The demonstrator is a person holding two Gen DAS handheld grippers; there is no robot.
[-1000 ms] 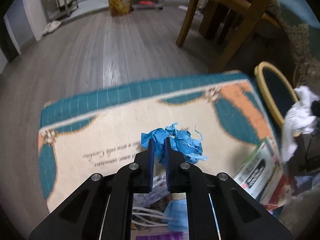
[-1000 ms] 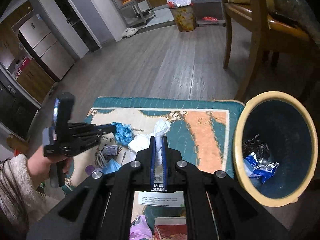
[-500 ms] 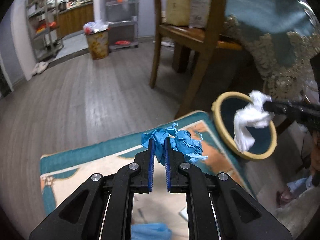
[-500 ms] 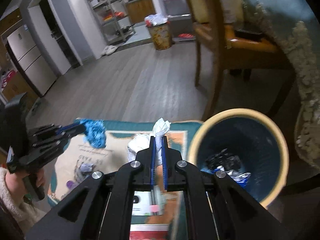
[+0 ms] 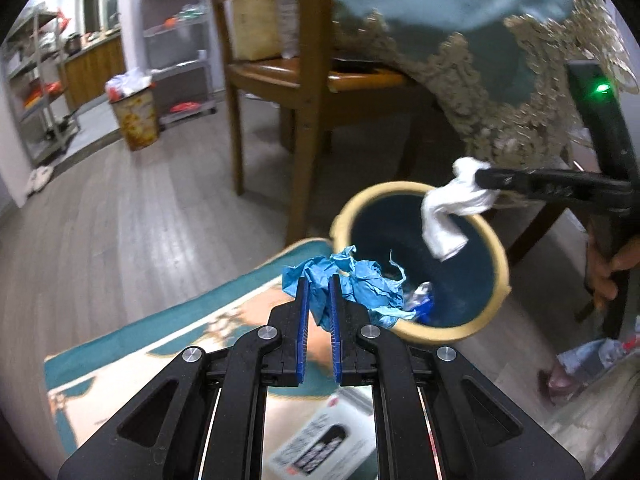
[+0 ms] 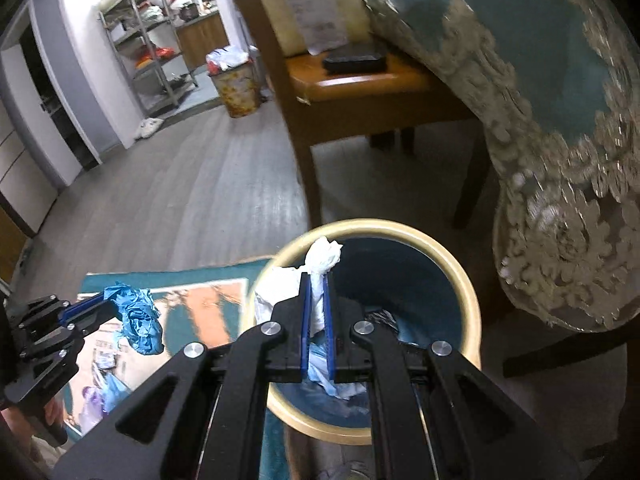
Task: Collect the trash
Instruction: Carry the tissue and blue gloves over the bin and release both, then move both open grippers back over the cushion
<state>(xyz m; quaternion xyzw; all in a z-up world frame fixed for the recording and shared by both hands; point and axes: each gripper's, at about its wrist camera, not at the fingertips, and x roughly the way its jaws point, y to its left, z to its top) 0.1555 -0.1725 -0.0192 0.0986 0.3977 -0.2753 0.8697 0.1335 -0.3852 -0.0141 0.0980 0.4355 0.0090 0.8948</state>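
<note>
The left gripper [image 5: 319,280] clamps crumpled blue paper [image 5: 360,280] at the bin [image 5: 502,256] rim. Only the right wrist view shows the right gripper [image 6: 317,280] pinching a white tissue [image 6: 322,258] from behind (over the bin's mouth).

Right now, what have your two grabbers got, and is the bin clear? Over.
Left gripper shut on blue crumpled paper, near the bin rim. Right gripper shut on white tissue, over the bin mouth. Nothing blocking it.

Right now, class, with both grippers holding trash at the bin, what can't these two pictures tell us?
- Bin contents: right wrist view, the right gripper and white tissue cover them.
- Box print: left wrist view, blurred.
- Rug clutter: right wrist view, behind the left gripper holding blue paper.
</note>
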